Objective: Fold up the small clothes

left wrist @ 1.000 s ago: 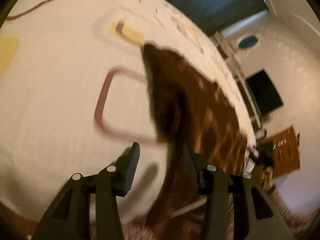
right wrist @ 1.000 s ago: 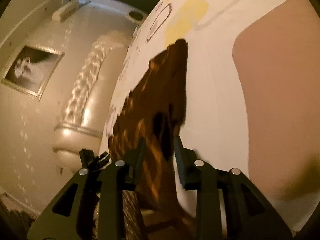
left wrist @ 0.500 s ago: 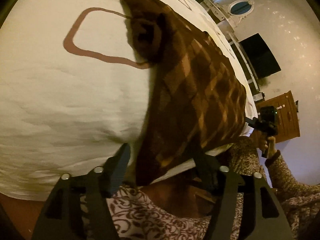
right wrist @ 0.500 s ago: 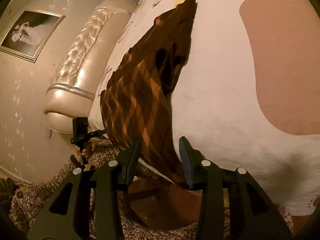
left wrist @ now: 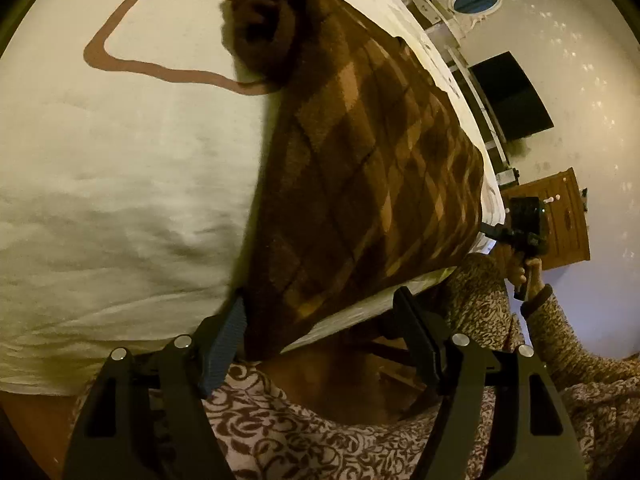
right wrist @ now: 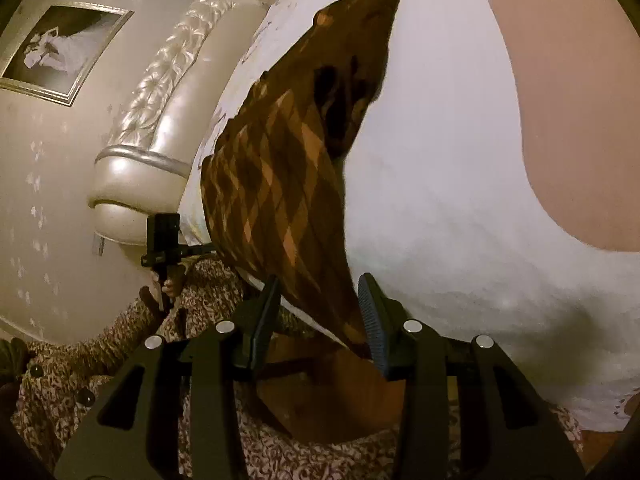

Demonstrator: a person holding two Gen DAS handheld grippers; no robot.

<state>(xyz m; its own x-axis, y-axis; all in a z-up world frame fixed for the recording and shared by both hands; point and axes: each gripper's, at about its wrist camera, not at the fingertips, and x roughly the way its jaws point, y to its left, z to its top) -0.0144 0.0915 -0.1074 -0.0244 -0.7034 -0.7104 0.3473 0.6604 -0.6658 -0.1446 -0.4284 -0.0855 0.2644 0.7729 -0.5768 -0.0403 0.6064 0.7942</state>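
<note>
Left gripper (left wrist: pixel 320 336): jaws spread wide, grasping nothing. The near corner of the brown argyle garment (left wrist: pixel 360 168) hangs over the bed edge in the gap between them; it looks close to the left finger (left wrist: pixel 224 336), contact cannot be told. The right finger stands clear of the cloth.

Right gripper (right wrist: pixel 320 316): jaws likewise parted and released. The opposite near corner of the garment (right wrist: pixel 288 184) droops between them, close to the right finger (right wrist: pixel 372 320); whether it touches is unclear.

Garment: dark brown with orange and tan diamonds, lying flat on the bed, running away from both cameras. Its near hem overhangs the mattress edge. At the far end a plain brown part, apparently a sleeve or collar (left wrist: pixel 268 36), is bunched and rolled on top.

Bedsheet (left wrist: pixel 120 160): white, wrinkled near the edge, printed with a brown rounded-rectangle outline (left wrist: pixel 100 52); in the right wrist view a large solid pink patch (right wrist: pixel 568 100) sits beside the garment.

Each camera sees the other gripper beyond the garment's edge: right one (left wrist: pixel 520 224) in the left view, left one (right wrist: pixel 164 236) in the right view, both held by hands in a brown floral-patterned sleeve (left wrist: pixel 560 344).

Surroundings: padded pearl headboard (right wrist: pixel 152 120), framed picture (right wrist: pixel 60 48), wooden dresser (left wrist: pixel 560 216), dark screen (left wrist: pixel 512 96) on the wall.
</note>
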